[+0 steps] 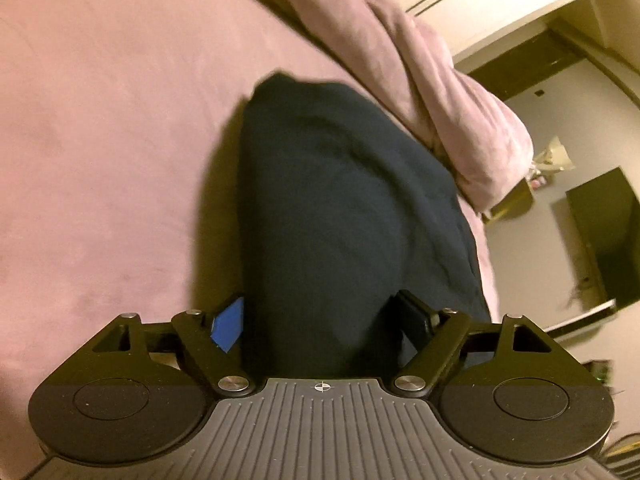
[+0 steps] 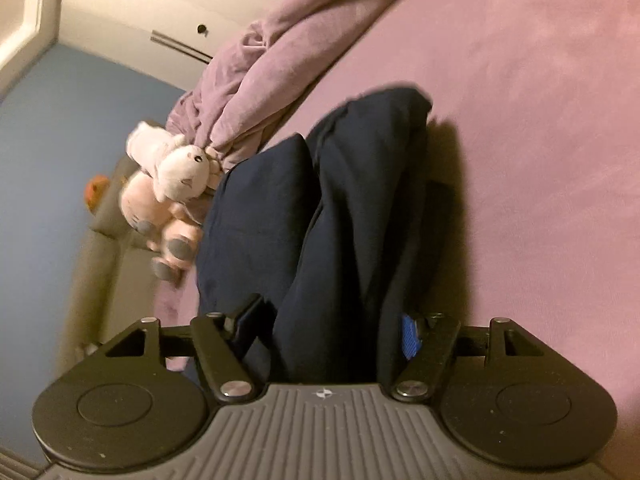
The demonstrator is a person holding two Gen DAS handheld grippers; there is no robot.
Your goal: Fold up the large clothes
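Note:
A dark navy garment [image 1: 344, 208] lies in a long folded bundle on the pink bed sheet [image 1: 100, 160]. In the left wrist view it runs from the bed right up between the fingers of my left gripper [image 1: 322, 318]. The jaws stand wide, and the blue pad [image 1: 228, 322] shows bare beside the cloth's edge. In the right wrist view the same garment [image 2: 360, 208] shows two thick folds and fills the gap of my right gripper [image 2: 330, 326], whose jaws are also wide. Its blue pad [image 2: 410, 336] is half covered by cloth. Neither pair of pads visibly squeezes the fabric.
A rumpled mauve duvet [image 1: 420, 60] is heaped along the bed's far edge, close to the garment. Pink and white plush toys [image 2: 172, 184] lie beside the duvet [image 2: 256, 64]. A dark cabinet [image 1: 604, 232] stands beyond the bed. A blue wall [image 2: 48, 160] lies past the toys.

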